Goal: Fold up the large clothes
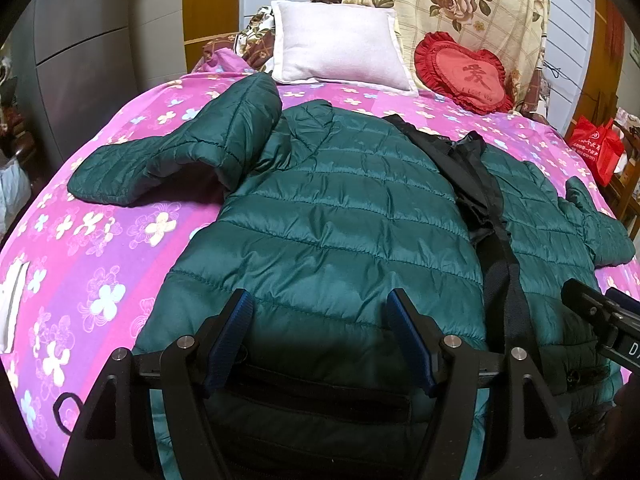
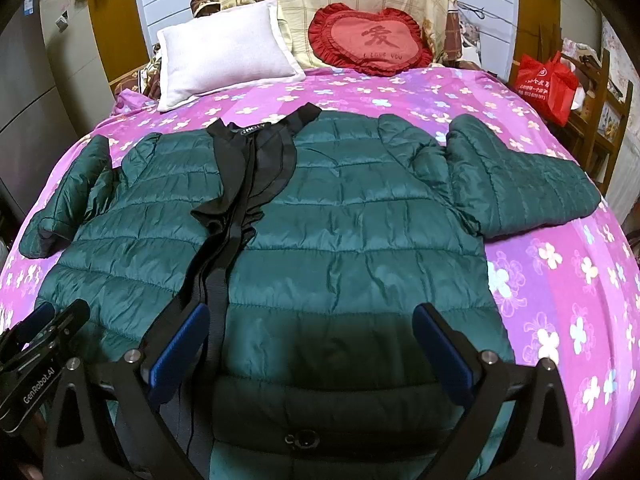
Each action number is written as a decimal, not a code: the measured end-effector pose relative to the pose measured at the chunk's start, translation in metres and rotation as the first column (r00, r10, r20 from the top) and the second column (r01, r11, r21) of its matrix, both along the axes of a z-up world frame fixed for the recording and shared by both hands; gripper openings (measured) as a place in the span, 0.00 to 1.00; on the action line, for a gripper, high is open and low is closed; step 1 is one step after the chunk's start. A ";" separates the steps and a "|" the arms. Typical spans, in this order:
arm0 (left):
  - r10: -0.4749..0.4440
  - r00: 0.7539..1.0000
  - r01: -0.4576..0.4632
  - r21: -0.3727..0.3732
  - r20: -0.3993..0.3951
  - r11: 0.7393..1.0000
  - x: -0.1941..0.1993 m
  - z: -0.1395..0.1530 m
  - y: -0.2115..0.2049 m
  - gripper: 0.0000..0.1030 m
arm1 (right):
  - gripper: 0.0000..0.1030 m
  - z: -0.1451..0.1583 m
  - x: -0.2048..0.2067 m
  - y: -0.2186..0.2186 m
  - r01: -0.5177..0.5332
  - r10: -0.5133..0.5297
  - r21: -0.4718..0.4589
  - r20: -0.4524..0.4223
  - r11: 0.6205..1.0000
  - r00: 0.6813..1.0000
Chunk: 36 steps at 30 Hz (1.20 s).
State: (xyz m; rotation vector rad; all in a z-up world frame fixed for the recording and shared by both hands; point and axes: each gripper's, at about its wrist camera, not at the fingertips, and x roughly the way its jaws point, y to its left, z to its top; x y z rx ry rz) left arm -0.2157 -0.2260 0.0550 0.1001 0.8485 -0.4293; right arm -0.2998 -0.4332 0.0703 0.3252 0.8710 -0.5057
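A dark green quilted puffer jacket (image 1: 340, 216) lies front up and spread flat on the pink floral bedspread (image 1: 120, 232), with a black placket and collar down its middle. It also fills the right wrist view (image 2: 340, 216). Its left sleeve (image 1: 172, 160) bends outward; its right sleeve (image 2: 520, 184) lies out to the right. My left gripper (image 1: 320, 312) is open and empty, just above the jacket's left hem. My right gripper (image 2: 312, 328) is open and empty above the right hem.
A white pillow (image 1: 340, 44) and a red heart cushion (image 1: 464, 76) sit at the bed's head against a floral blanket. A red bag (image 2: 548, 84) hangs on a wooden chair to the right. Grey wardrobe doors (image 1: 80, 48) stand left.
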 end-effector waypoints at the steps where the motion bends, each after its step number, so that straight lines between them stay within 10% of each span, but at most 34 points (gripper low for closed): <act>1: 0.000 1.000 0.000 0.000 0.000 1.000 0.000 0.000 0.000 0.46 | 1.00 0.000 0.000 0.000 0.000 0.000 0.000 -0.001 1.000 1.000; 36: 0.138 0.989 -0.139 0.016 0.054 0.990 0.042 0.043 0.064 0.46 | 1.00 0.022 0.007 -0.007 -0.011 0.011 -0.013 0.024 1.000 1.000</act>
